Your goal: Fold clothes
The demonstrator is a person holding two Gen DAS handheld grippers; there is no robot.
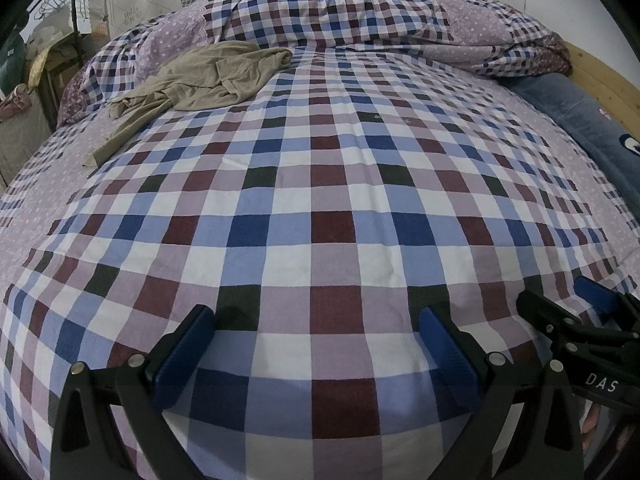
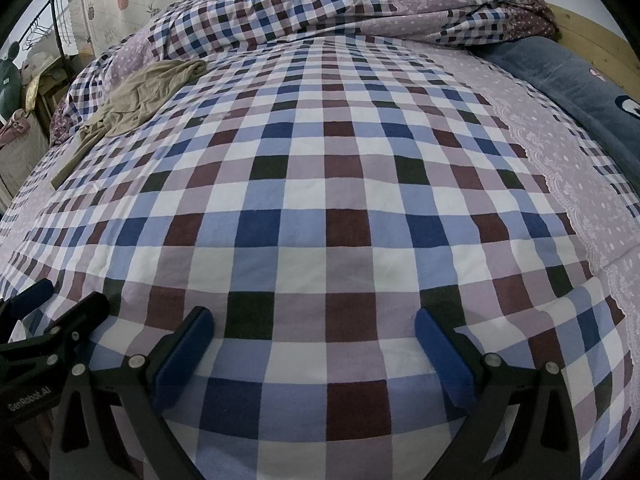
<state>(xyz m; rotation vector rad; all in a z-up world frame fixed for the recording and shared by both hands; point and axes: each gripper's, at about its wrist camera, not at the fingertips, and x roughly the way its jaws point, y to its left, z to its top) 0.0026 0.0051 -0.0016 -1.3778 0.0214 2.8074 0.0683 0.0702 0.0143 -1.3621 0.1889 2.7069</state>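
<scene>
Crumpled khaki garment [image 1: 204,76] lies near the bed's [image 1: 320,208] far left corner, one sleeve trailing toward the left edge, just beside a bunched checkered duvet [image 1: 340,12]. A blue blanket [image 1: 580,120] lines the right edge, partly cut off. Left gripper [image 1: 316,344] and right gripper [image 2: 314,344] hover over the near edge, jaws spread wide, empty.

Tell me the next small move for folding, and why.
Probably reach both tongs forward and to the left toward the crumpled tan garment. The left tongs and right tongs are open and empty over the checked bedsheet, while the garment lies bunched at the far left.
</scene>
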